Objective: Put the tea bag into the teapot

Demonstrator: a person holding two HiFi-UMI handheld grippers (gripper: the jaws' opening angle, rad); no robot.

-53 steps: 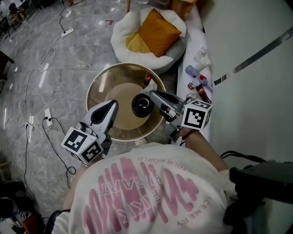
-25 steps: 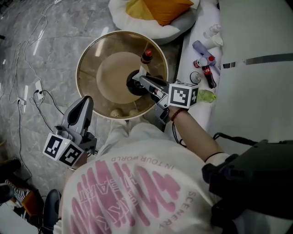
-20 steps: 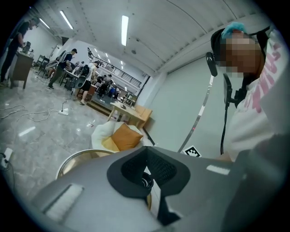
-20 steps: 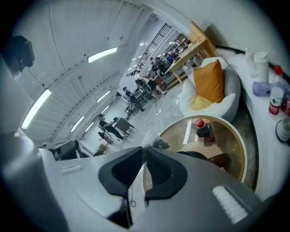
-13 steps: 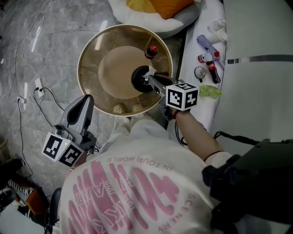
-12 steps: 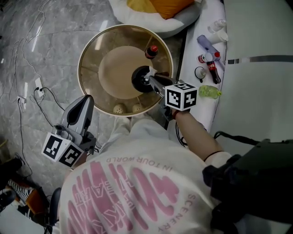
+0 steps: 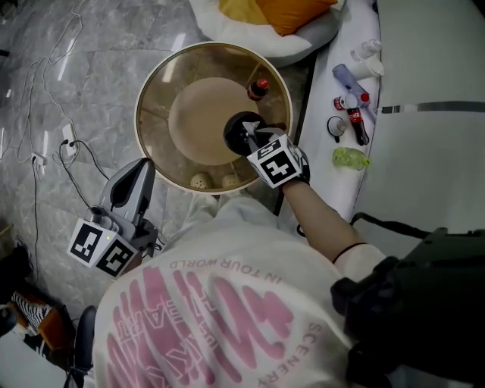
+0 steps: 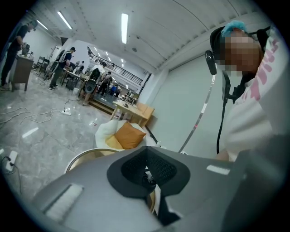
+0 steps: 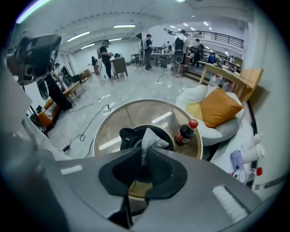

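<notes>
A black teapot (image 7: 241,134) stands on the round glass table (image 7: 163,91), right of its middle. My right gripper (image 7: 250,138) points steeply down over the pot's open mouth, shut on a white tea bag (image 7: 248,127). In the right gripper view the tea bag (image 9: 152,137) sticks up from between the pinched jaws of the right gripper (image 9: 145,150), with the teapot (image 9: 128,136) right behind it. My left gripper (image 7: 139,176) hangs off the table at the lower left, jaws together and holding nothing. The left gripper (image 8: 147,152) looks level towards the table.
A cola bottle (image 7: 258,88) stands on the table just beyond the teapot. Two small balls (image 7: 201,181) lie on the shelf under the glass. Bottles and a green packet (image 7: 350,158) sit on the white ledge to the right. A cushioned seat (image 7: 273,19) lies beyond; cables (image 7: 45,151) cross the floor.
The right gripper has rolled over and sunk towards the teapot's mouth with the tea bag. The left gripper, earlier beside the teapot, has drawn back off the table and now keeps still.
</notes>
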